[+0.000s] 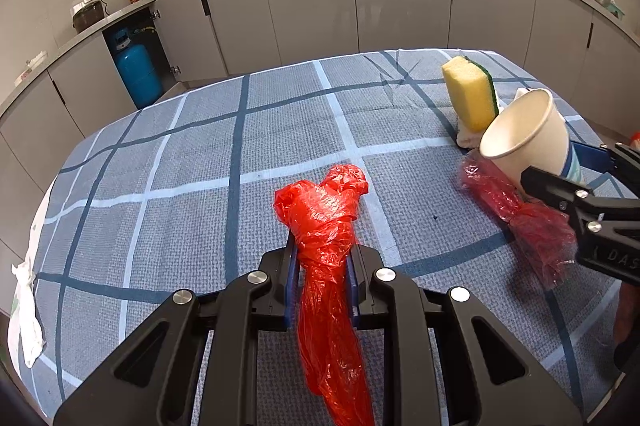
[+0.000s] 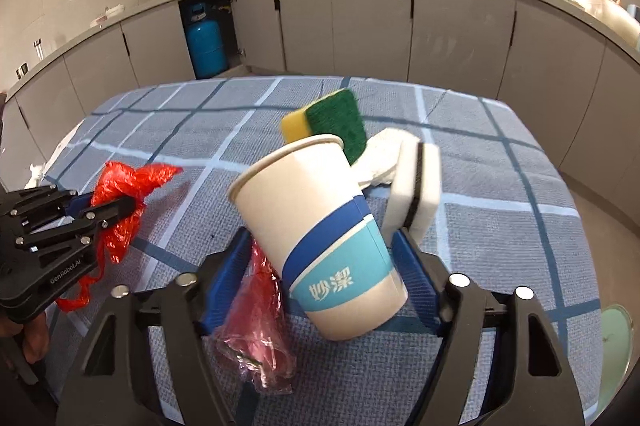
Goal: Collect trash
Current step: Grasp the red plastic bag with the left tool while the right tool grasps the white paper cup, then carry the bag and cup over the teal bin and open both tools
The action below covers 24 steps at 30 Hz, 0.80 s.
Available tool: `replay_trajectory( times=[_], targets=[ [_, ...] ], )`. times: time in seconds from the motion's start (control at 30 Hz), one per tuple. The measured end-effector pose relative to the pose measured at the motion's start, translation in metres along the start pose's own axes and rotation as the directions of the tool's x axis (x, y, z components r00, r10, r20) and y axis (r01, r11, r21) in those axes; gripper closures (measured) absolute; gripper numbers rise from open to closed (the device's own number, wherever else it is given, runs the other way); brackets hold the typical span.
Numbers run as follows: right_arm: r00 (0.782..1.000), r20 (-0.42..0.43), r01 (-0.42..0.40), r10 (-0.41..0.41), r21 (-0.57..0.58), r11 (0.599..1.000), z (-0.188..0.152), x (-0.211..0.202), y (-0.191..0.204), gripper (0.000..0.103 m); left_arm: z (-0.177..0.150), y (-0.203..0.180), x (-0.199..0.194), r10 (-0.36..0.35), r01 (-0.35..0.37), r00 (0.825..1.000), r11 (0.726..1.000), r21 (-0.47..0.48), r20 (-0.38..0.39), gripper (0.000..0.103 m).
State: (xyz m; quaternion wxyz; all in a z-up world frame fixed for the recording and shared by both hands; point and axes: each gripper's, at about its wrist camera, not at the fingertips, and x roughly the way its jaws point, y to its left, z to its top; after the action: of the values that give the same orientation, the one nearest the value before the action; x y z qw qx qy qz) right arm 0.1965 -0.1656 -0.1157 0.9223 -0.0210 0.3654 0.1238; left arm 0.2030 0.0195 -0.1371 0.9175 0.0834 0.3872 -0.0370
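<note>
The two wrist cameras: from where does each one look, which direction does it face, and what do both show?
Left wrist: sits on the left gripper, looks down across the table; jaws shut on a red plastic bag.
Right wrist: sits on the right gripper, same direction; a paper cup between its jaws.
Shared: the table, cup, bag, yellow-green sponge, blue gas cylinder.

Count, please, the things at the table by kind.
Sponges: 2, yellow sponge, white sponge
Paper cup: 1
Tissue: 1
Red plastic bunches: 2, bright bunch, pale bunch
Total: 6
</note>
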Motion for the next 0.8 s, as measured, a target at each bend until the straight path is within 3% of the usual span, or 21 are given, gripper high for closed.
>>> replay_trajectory(
  times=[0.1, 0.5, 0.8],
  targets=[
    [1.0, 0.009, -0.024, 0.024, -0.007, 1.0, 0.0, -0.005, 0.003, 0.048, 0.002, 0.003, -0.003, 0.004, -0.004, 1.0, 1.0, -0.003, 0.008, 0.083],
    [0.991, 0.131, -0.01, 0.003, 0.054, 0.998, -0.007, -0.061, -0.014, 0.049, 0.014, -0.005, -0.033, -0.004, 0.003, 0.998, 1.0, 0.011, 0.07, 0.083],
    [0.989, 0.139, 0.031, -0.046, 0.107, 0.994, -0.02, -0.086, -0.036, 0.049, 0.033, -0.04, -0.047, -0.028, 0.021, 0.995, 0.997, 0.077, 0.095, 0.083]
  ],
)
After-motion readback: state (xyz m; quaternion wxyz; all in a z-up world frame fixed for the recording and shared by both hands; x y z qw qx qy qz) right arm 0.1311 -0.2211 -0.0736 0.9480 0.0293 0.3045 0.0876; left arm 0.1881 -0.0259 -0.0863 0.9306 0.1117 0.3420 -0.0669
